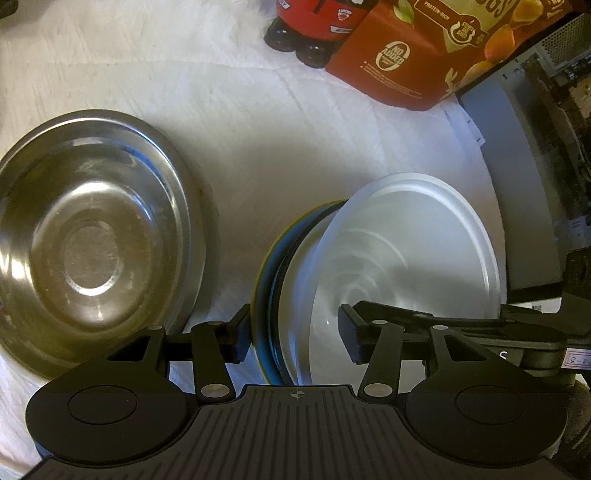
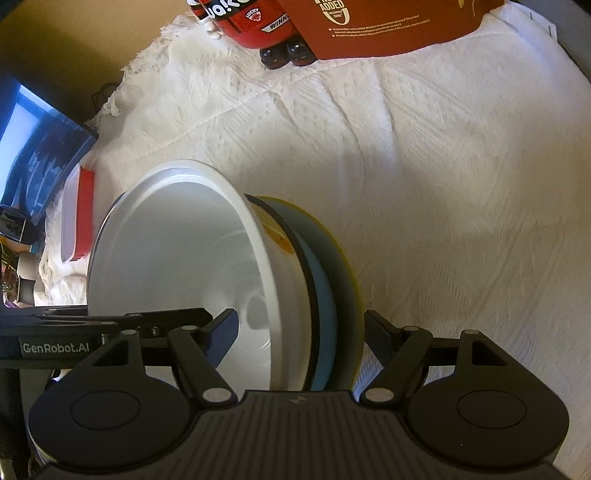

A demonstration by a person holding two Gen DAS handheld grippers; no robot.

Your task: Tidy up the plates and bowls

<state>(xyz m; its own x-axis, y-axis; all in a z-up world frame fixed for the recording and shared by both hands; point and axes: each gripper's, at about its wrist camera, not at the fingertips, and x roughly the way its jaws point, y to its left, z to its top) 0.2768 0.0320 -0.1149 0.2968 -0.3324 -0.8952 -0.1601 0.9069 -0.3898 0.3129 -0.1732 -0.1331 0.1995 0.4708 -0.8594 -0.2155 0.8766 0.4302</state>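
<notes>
A stack of dishes is held between both grippers: a white bowl (image 1: 406, 251) nested over a blue plate with a yellow rim (image 1: 264, 280). My left gripper (image 1: 295, 332) is shut on the stack's rim, one finger outside the plate and one inside the bowl. In the right wrist view the white bowl (image 2: 177, 251) and the blue plate (image 2: 328, 280) show edge-on, and my right gripper (image 2: 299, 339) is shut on the opposite rim in the same way. A steel bowl (image 1: 92, 236) sits on the white cloth to the left.
A white textured cloth (image 2: 443, 184) covers the table. An orange-red box (image 1: 413, 55) and a pack of red-labelled dark bottles (image 1: 310, 26) stand at the far edge. A red-and-white container (image 2: 77, 218) and a screen (image 2: 37, 147) lie left. A grey appliance (image 1: 524, 166) stands right.
</notes>
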